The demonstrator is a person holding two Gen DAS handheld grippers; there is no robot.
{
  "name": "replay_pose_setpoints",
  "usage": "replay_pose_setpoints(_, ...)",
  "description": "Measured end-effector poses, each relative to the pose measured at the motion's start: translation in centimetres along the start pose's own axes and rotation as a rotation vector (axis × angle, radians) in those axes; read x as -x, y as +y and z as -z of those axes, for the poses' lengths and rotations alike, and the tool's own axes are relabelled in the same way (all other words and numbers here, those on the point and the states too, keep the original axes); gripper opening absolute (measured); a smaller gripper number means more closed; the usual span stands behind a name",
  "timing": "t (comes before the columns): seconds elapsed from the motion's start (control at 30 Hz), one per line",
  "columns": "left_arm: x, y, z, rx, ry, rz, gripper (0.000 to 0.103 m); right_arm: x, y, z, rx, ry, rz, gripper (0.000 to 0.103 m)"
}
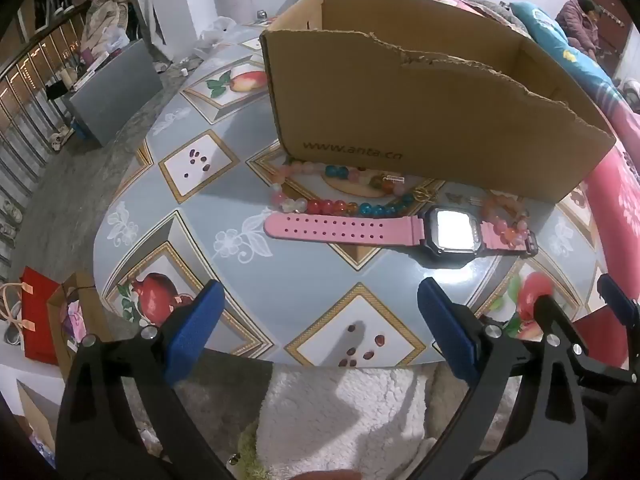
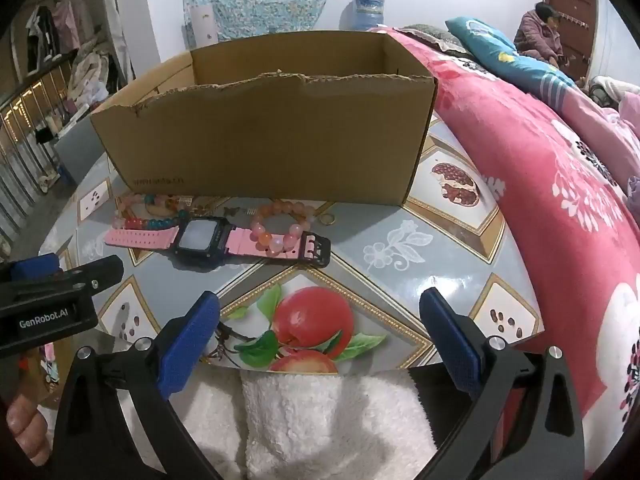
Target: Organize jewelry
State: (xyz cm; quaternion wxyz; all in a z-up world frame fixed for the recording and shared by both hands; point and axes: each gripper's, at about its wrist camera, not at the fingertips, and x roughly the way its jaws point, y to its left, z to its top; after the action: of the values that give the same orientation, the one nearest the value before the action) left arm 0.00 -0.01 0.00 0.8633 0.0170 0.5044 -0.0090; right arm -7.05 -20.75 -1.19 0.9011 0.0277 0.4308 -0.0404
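A pink-strapped digital watch (image 1: 400, 230) (image 2: 208, 240) lies flat on the table in front of an open cardboard box (image 1: 420, 112) (image 2: 272, 136). A long string of pink, red and blue beads (image 1: 340, 204) (image 2: 148, 220) lies between watch and box. A peach bead bracelet (image 1: 506, 216) (image 2: 280, 222) rests on the watch's buckle end. A small gold ring (image 2: 329, 219) sits just right of it. My left gripper (image 1: 320, 332) hangs open above the table's near edge, nothing between its fingers. My right gripper (image 2: 320, 340) is open too, over the printed apple, empty.
The round table (image 1: 304, 272) (image 2: 440, 248) wears a grey fruit-print cloth. A pink floral quilt (image 2: 560, 184) lies on a bed to the right. A white fleecy garment (image 2: 320, 420) fills the foreground. A person (image 2: 540, 32) sits far back. Bags (image 1: 40, 320) stand on the floor at left.
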Motion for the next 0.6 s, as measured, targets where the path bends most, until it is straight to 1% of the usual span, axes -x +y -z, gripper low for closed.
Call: replay_pose_setpoints(0.6,-0.04,-0.20,-0.37,0.003,0.002,0.002,0.093,0.02,0.11,-0.19,0.002,0.001,0.002,0.098)
